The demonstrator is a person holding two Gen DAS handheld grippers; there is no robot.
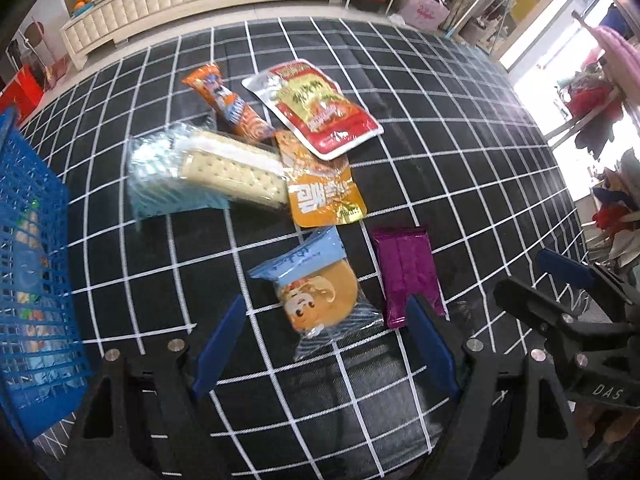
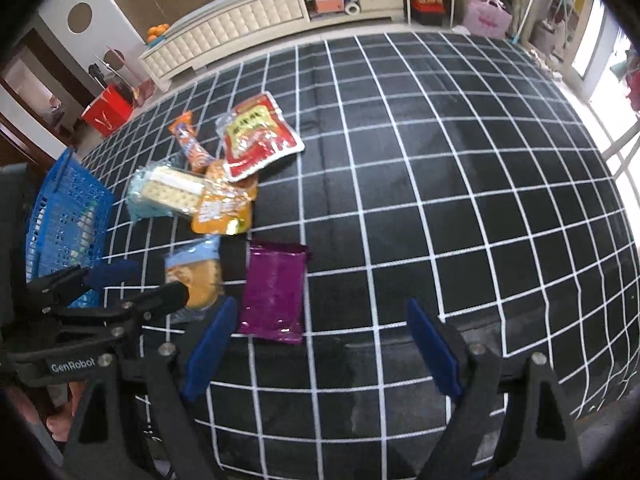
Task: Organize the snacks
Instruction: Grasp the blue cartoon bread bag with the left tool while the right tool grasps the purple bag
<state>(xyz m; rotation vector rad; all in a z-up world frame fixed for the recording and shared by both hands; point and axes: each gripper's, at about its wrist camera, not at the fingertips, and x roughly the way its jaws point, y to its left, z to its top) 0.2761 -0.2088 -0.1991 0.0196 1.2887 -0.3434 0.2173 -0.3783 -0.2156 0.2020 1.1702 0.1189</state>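
Several snack packs lie on a black checked cloth (image 1: 460, 152). A blue-wrapped round cake (image 1: 320, 296) lies just ahead of my open, empty left gripper (image 1: 326, 340). A purple pack (image 1: 408, 274) lies to its right, also in the right wrist view (image 2: 274, 294). Farther off lie a yellow pouch (image 1: 324, 188), a cracker pack (image 1: 204, 170), an orange stick pack (image 1: 228, 102) and a red pouch (image 1: 316, 106). A blue basket (image 1: 32, 264) stands at the left with snacks inside. My right gripper (image 2: 320, 344) is open and empty, just right of the purple pack.
The cloth's right half (image 2: 480, 200) holds nothing. A cream cabinet (image 2: 248, 24), a red bag (image 2: 108, 114) and a pink bag (image 2: 488, 18) stand beyond the far edge. The right gripper shows at the left view's right side (image 1: 568, 280).
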